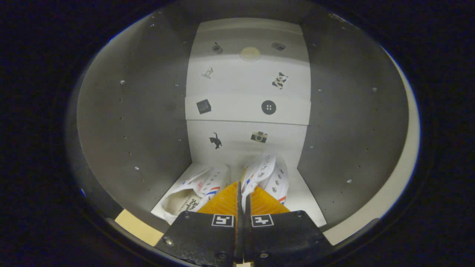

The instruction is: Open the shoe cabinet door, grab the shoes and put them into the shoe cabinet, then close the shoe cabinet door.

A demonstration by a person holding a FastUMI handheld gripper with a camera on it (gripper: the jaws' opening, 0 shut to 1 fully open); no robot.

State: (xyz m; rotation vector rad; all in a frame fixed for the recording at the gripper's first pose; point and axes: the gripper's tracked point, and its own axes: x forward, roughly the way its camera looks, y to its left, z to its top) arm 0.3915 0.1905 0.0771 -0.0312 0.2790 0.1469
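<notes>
Fingers [243, 200] are nearly closed, pinching the inner edge of the right shoe [269, 178] between them. That shoe sits on the shoe cabinet [130, 122] floor just ahead of the fingers. The left shoe [193, 193] lies beside it, left of the fingers. Small stickers [268, 107] mark the back panel beyond.

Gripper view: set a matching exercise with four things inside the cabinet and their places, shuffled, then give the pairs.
Things:
1 upright shoe
2 tipped shoe
3 cat sticker
4 button sticker

Places:
A back wall, above the camera sticker
B cabinet floor, beside the jaws
C back wall, above the tipped shoe
D side pinched in the shut jaws of the gripper

Pairs: 1-D, 2-B, 3-C, 4-A.
</notes>
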